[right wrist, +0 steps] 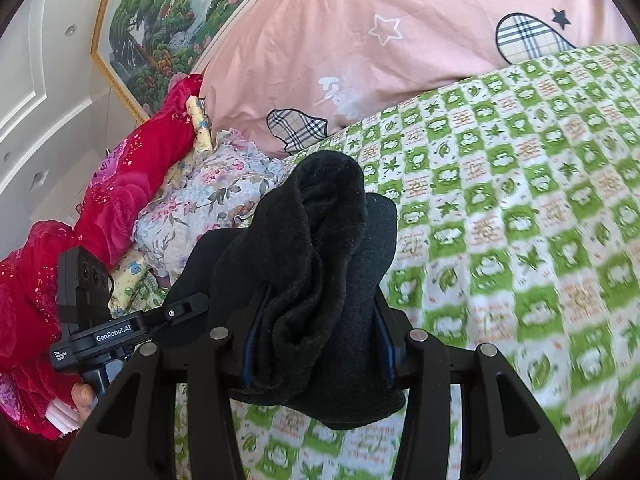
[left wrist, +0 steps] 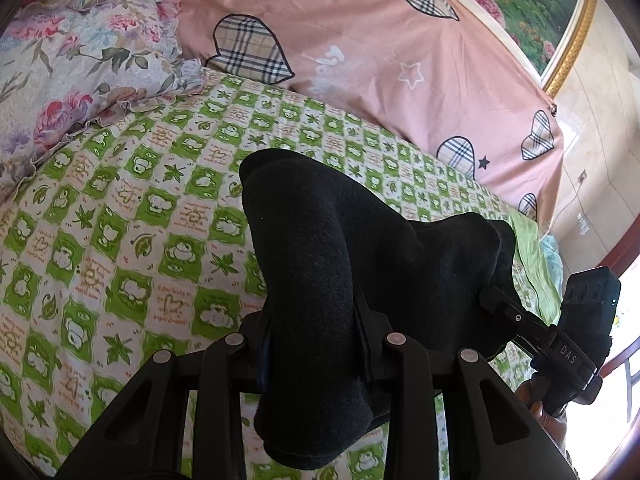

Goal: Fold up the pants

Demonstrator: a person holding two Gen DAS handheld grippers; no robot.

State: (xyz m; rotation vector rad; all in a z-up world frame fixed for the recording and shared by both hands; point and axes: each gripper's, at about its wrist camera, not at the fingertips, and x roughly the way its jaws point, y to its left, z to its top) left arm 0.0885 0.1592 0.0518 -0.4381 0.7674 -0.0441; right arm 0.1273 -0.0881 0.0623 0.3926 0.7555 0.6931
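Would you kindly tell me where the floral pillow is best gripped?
Grip the floral pillow by its ruffled edge from the green sheet's side: that thin frill lies exposed there, while the pink quilt crowds its other side.

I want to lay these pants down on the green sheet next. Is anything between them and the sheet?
Nothing visible. The black pants hang from both claws, left claw and right claw, above a bare patch of green patterned sheet. The floral pillow and pink quilt lie farther back.
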